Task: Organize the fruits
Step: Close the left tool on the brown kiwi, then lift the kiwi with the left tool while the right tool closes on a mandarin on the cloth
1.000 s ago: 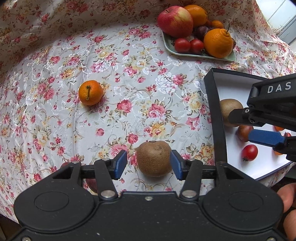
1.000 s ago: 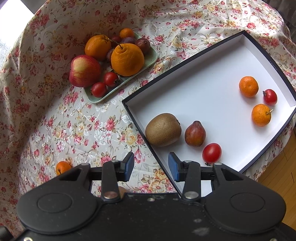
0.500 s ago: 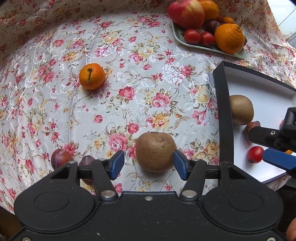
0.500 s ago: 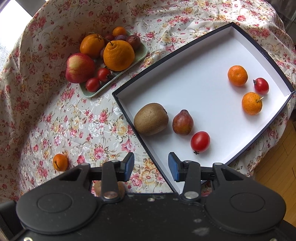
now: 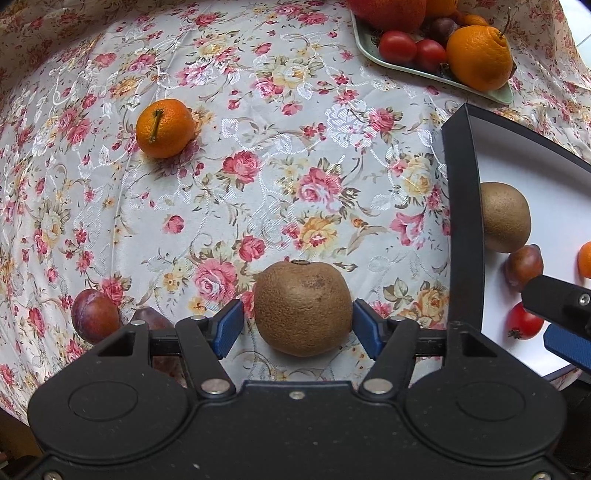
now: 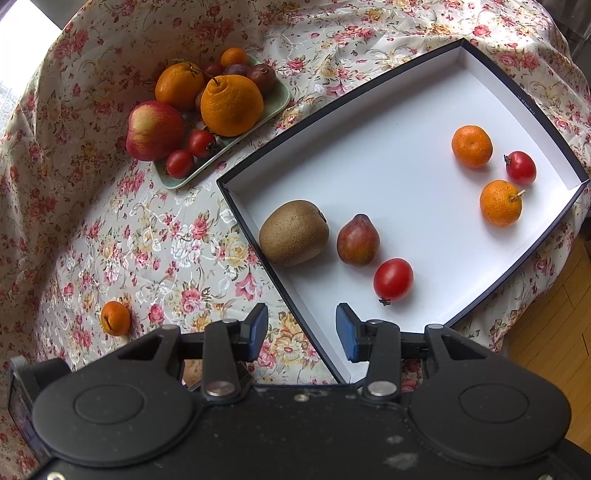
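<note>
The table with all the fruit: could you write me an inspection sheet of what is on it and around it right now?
Surface: floral tablecloth, wrinkled, draped over the edges.
Job's things: kiwi on the cloth; small orange and two plums also loose on the cloth. White box holds a kiwi, a reddish pear-shaped fruit, two small oranges and two tomatoes. Green plate carries an apple, oranges, tomatoes and dark plums.
Clutter: nothing seen.
Grippers: left gripper jaws opening, astride the loose kiwi, pads not touching it; right gripper open, empty, over the box's near corner.
Cables: nothing seen.
Surroundings: wooden floor; bright window.
</note>
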`<action>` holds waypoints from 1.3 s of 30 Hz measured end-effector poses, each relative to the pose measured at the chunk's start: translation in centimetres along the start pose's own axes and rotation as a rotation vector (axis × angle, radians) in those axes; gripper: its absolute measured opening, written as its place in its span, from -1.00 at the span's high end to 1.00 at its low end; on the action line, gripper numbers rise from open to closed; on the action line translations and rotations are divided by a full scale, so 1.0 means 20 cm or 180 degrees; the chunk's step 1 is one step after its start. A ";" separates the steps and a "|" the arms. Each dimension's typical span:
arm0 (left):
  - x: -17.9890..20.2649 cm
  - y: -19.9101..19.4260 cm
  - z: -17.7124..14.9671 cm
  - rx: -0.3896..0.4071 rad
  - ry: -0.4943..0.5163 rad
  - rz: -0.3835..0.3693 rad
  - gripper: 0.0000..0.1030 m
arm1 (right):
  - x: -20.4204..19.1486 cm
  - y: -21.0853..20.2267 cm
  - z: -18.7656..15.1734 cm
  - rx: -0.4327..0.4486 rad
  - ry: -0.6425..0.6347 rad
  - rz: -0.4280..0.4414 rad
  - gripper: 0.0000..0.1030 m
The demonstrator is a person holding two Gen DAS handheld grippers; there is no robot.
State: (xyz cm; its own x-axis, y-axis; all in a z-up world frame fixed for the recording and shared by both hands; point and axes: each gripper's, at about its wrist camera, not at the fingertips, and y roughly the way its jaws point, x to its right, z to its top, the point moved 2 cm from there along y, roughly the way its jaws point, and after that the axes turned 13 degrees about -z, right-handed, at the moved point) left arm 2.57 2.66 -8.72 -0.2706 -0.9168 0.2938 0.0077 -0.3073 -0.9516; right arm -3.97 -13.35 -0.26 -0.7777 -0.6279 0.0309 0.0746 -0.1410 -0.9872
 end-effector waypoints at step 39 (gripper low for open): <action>-0.34 -0.49 0.23 0.0713 -0.0321 0.0273 -0.14 | -0.35 0.04 -0.05 0.0090 -0.0157 0.0052 0.15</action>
State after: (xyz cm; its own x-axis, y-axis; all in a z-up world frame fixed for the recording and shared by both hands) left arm 8.77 10.61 -1.04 -0.1626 -0.9593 0.2309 0.2425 -0.2657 -0.9330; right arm 0.83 -8.36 -1.42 -0.7446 -0.6671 0.0231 0.1054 -0.1516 -0.9828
